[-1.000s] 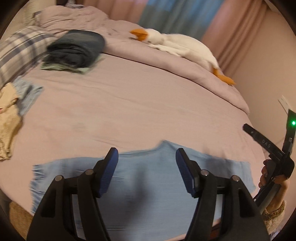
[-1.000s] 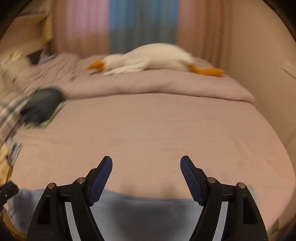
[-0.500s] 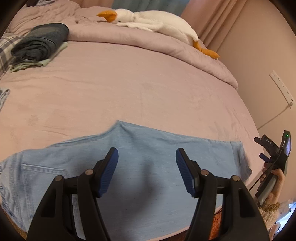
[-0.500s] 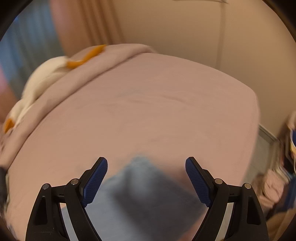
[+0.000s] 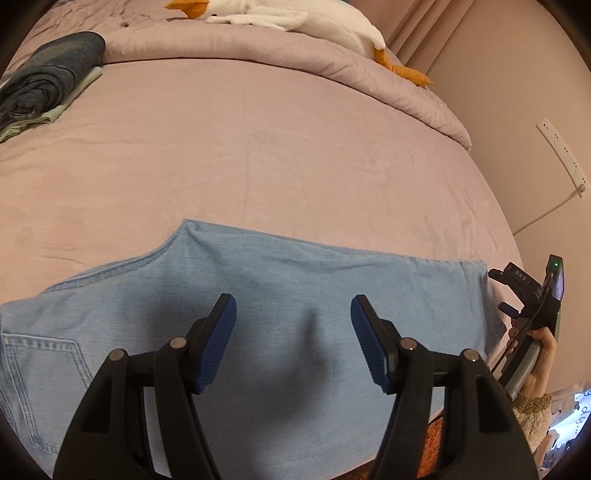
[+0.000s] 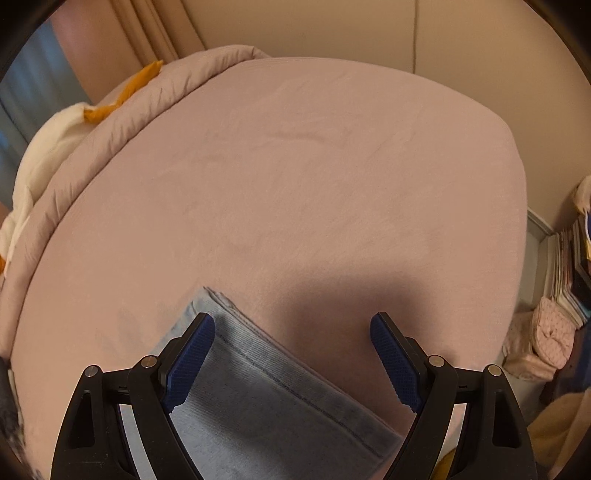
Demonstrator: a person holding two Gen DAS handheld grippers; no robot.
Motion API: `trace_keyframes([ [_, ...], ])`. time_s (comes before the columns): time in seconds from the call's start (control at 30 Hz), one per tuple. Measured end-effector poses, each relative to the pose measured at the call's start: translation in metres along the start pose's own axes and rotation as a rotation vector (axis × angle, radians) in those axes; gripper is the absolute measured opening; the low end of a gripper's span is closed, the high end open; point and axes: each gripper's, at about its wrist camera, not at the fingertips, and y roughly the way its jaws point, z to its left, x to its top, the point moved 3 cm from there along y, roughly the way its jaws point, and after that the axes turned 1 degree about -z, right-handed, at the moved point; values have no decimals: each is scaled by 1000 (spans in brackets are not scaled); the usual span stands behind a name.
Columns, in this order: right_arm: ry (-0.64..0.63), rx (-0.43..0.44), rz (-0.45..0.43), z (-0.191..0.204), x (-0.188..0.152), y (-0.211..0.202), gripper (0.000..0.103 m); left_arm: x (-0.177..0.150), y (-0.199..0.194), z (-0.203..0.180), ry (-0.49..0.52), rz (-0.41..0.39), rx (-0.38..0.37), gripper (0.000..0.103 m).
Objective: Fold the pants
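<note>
Light blue jeans (image 5: 280, 295) lie flat across the near edge of the pink bed (image 5: 258, 147), folded lengthwise, back pocket at the left, leg hems at the right. My left gripper (image 5: 293, 341) is open and empty, hovering over the middle of the jeans. My right gripper (image 6: 293, 362) is open and empty above the hem end of the jeans (image 6: 258, 387). The right gripper also shows in the left wrist view (image 5: 532, 295) at the jeans' right end.
A stack of folded dark clothes (image 5: 44, 81) lies at the far left. A white plush goose (image 5: 295, 18) rests on the rolled duvet (image 5: 332, 70) at the back. A wall (image 5: 517, 110) with a power strip runs along the right. Clutter (image 6: 554, 325) sits on the floor.
Both grippers have swung: the left now looks down on the spread jeans from closer, the right has turned from the bed's middle to the jeans' hem end. Both stay open.
</note>
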Motion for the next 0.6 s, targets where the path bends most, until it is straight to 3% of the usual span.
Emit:
trace_keyframes([
  [0.6,-17,-13,-2,4,2,8,86,-12,32,8,-34,103,-30,57],
])
